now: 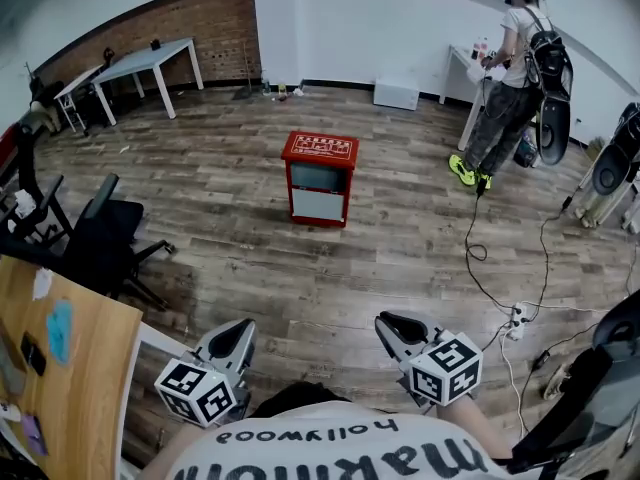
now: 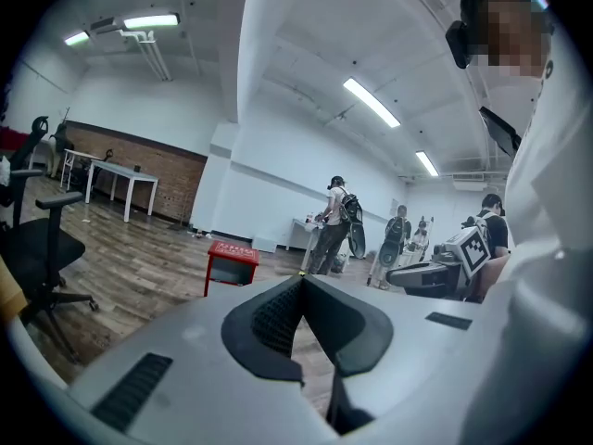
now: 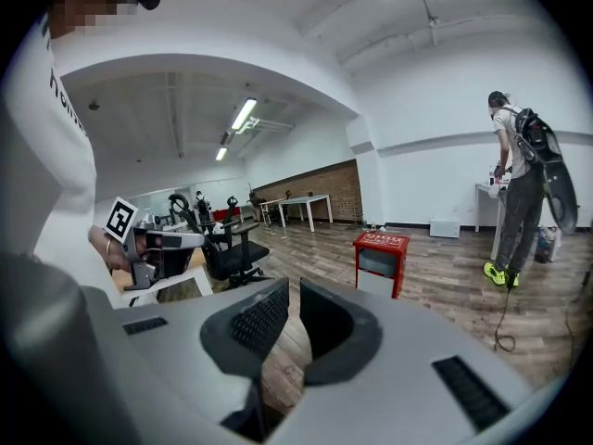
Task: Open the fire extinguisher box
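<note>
Red box [image 1: 319,178] on floor, lid looks closed. Both grippers well short of it, empty, likely just approaching: left gripper [image 1: 236,333] tips pressed together, right gripper [image 1: 395,325] barely parted.

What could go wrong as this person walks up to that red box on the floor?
Black cables and a power strip lie on the floor to the right of the path; a foot could catch on them. The red box stands free on the bare floor, fixed to nothing visible, so a hard pull on its door might tip or drag it.
</note>
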{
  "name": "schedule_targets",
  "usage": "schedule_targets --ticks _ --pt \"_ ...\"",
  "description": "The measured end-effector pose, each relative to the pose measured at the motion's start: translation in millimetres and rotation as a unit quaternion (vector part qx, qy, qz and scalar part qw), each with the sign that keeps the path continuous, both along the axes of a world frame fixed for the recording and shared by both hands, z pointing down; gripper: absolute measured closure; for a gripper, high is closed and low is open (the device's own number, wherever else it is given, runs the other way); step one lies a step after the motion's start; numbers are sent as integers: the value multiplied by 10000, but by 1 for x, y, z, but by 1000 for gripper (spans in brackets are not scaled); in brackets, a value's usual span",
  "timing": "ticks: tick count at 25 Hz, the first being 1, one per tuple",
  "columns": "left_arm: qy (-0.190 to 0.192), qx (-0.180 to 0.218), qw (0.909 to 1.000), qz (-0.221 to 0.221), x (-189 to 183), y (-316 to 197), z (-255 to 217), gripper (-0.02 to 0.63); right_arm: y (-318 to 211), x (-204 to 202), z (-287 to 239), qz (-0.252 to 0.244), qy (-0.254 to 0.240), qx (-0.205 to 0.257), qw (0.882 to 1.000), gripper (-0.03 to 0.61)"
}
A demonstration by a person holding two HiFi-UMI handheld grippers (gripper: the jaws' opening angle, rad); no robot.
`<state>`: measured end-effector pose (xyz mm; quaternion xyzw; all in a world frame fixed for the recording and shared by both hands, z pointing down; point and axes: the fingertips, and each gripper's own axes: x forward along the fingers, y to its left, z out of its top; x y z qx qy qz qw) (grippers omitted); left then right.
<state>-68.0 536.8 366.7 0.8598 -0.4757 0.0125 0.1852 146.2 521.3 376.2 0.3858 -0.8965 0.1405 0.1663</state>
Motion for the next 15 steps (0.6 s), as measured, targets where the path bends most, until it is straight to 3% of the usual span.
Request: schedule_targets --ticks 15 --pt "-114 -37 9997 203 8 -49 8 607 -41 0 11 52 -23 -94 9999 537"
